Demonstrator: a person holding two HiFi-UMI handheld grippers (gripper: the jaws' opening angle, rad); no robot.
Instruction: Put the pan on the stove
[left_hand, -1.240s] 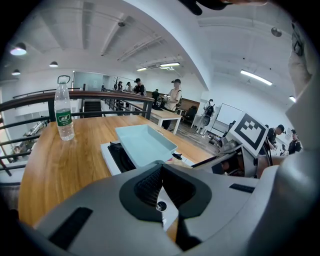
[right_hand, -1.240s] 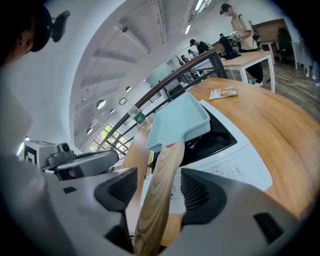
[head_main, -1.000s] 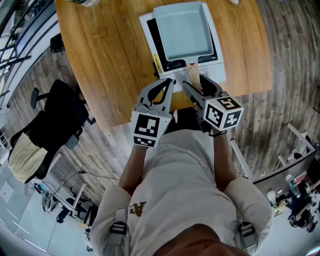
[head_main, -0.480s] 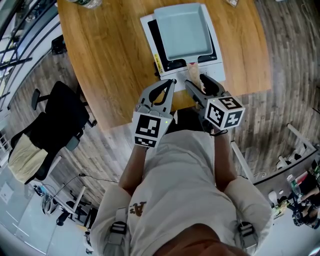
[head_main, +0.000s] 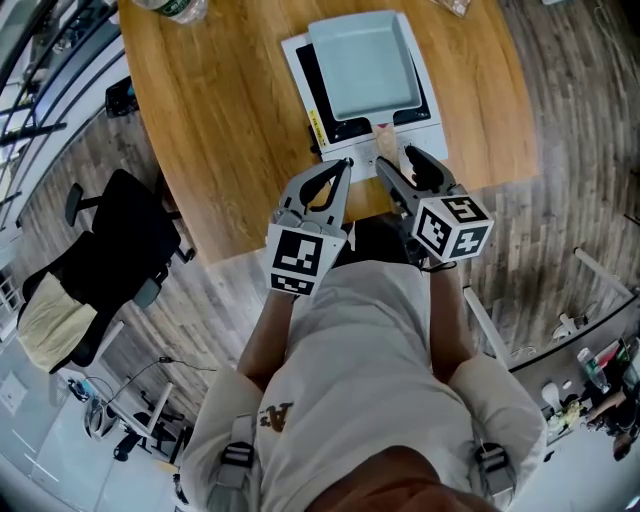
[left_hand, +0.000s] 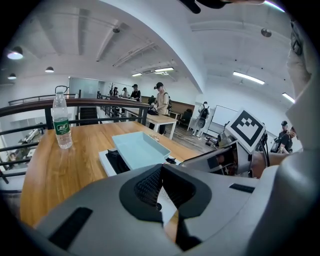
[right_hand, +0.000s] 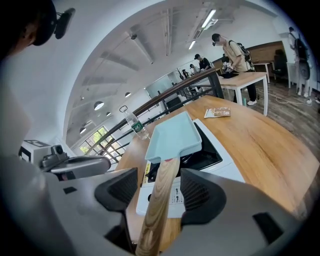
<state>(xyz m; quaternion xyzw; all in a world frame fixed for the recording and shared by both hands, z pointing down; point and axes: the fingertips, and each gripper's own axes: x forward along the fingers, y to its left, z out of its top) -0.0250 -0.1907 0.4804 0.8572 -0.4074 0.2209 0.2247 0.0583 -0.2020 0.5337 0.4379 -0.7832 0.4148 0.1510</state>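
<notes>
A pale blue rectangular pan (head_main: 362, 65) rests on the white stove (head_main: 330, 140) with the black top, on the wooden table (head_main: 220, 120). Its wooden handle (head_main: 386, 143) points toward me. My right gripper (head_main: 396, 158) is open, one jaw on each side of the handle with a gap on both sides. In the right gripper view the handle (right_hand: 157, 200) runs between the pads (right_hand: 200, 192) up to the pan (right_hand: 175, 135). My left gripper (head_main: 346, 162) is shut on nothing at the stove's near left corner; the pan (left_hand: 137, 150) lies beyond its tips (left_hand: 161, 167).
A water bottle (head_main: 170, 8) stands at the table's far left, also seen as the bottle (left_hand: 61, 122). A booklet (right_hand: 216, 113) lies beyond the stove on the right. A black office chair (head_main: 110, 250) stands on the floor to the left. People stand far off in the hall.
Hardly anything differs; the view has shifted slightly and both grippers stay where they were, the right one still astride the handle.
</notes>
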